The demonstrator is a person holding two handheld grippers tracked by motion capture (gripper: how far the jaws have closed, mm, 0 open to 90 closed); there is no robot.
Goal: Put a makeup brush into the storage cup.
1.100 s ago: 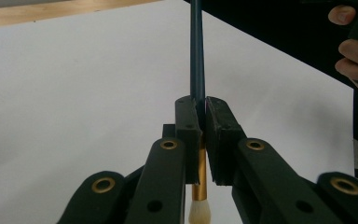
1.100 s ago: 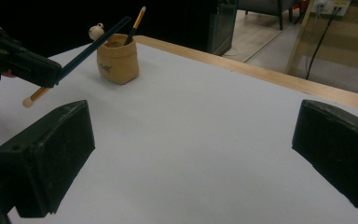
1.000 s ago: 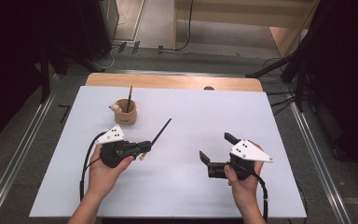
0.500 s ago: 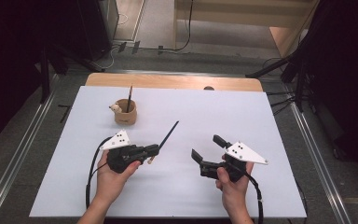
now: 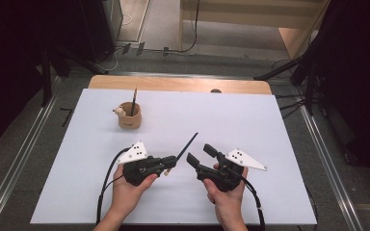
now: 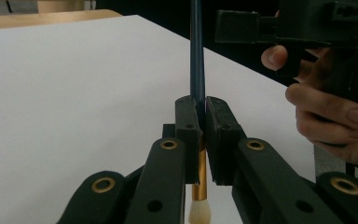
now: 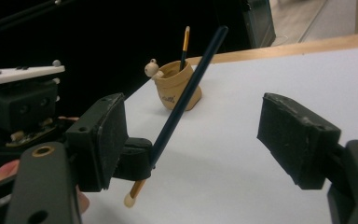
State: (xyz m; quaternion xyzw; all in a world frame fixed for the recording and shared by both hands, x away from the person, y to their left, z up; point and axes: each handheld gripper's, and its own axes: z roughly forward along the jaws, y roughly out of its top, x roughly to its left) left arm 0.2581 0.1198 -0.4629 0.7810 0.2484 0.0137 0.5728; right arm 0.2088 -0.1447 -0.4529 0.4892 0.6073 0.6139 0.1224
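Jaws first: my left gripper (image 5: 169,165) is clamped tight on a brush (image 6: 197,70), pinching it just above the gold ferrule, bristles hanging out the back, dark handle sticking up and away over the tabletop (image 5: 270,125). My right gripper (image 5: 200,154) has its jaws apart with nothing between them, though they've just been closing in a bit as it sits right next to the brush tip.

Brush looks light and stiff, thin round handle, probably slick lacquer, so it could roll or pivot in a two-pad pinch. If I'm handing it over, I'd guess the best spot for the right one is mid-handle, clear of the left pads, and squarely across the shaft so it doesn't swing. I'd stay off the bristles, they're soft and would splay.

Room-wise it's easy: loads of bare white surface all around, edges well away from both hands. Cup (image 5: 129,115) with another brush (image 5: 134,98) in it sits toward the far left, well apart from me, so the only thing to bump is my own other gripper.
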